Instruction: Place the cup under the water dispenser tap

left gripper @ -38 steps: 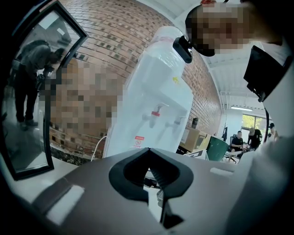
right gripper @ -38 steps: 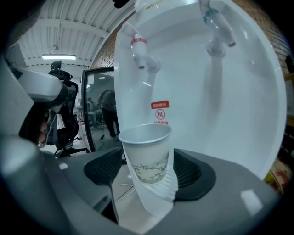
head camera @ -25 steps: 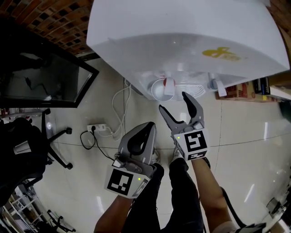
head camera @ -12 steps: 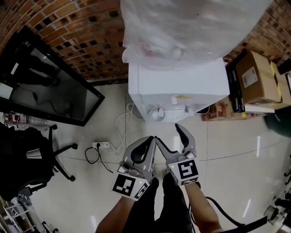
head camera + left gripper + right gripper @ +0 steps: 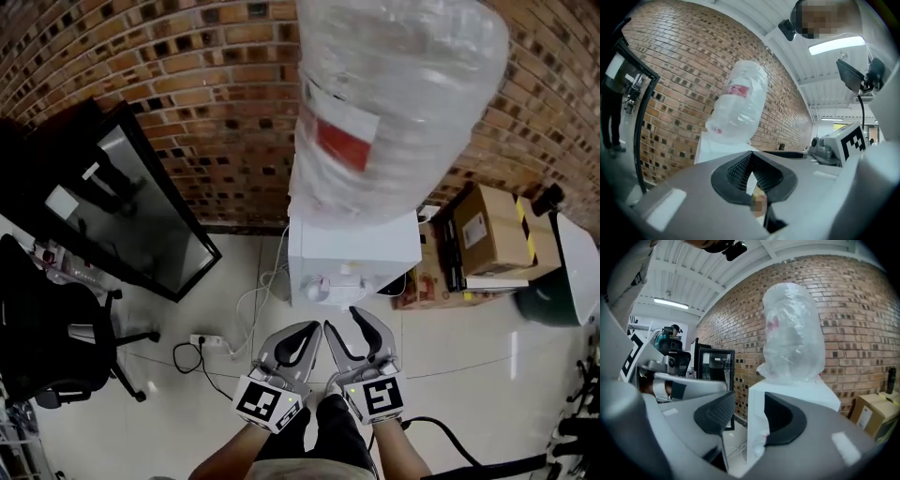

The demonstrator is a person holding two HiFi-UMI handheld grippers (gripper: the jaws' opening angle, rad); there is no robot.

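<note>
A white water dispenser (image 5: 352, 253) stands against the brick wall with a big clear bottle (image 5: 394, 103) upside down on top. A small white cup (image 5: 317, 289) sits in its tap recess, beside the red tap. Both grippers hang in the air in front of the dispenser, apart from it. My left gripper (image 5: 314, 328) is shut, its tips meeting with nothing between them (image 5: 751, 158). My right gripper (image 5: 343, 319) has its jaws partly apart and closing, with nothing between them (image 5: 747, 413). The right gripper view shows the dispenser (image 5: 797, 390) and bottle (image 5: 790, 333) ahead.
A black-framed glass cabinet (image 5: 141, 216) stands left of the dispenser. A black office chair (image 5: 56, 347) is at far left. A power strip with cables (image 5: 211, 342) lies on the tiled floor. Cardboard boxes (image 5: 492, 234) and a dark bin (image 5: 562, 281) are on the right.
Both grippers have risen and drawn back from the tap recess. The head view now takes in the whole dispenser and bottle. The right gripper's jaws have narrowed.
</note>
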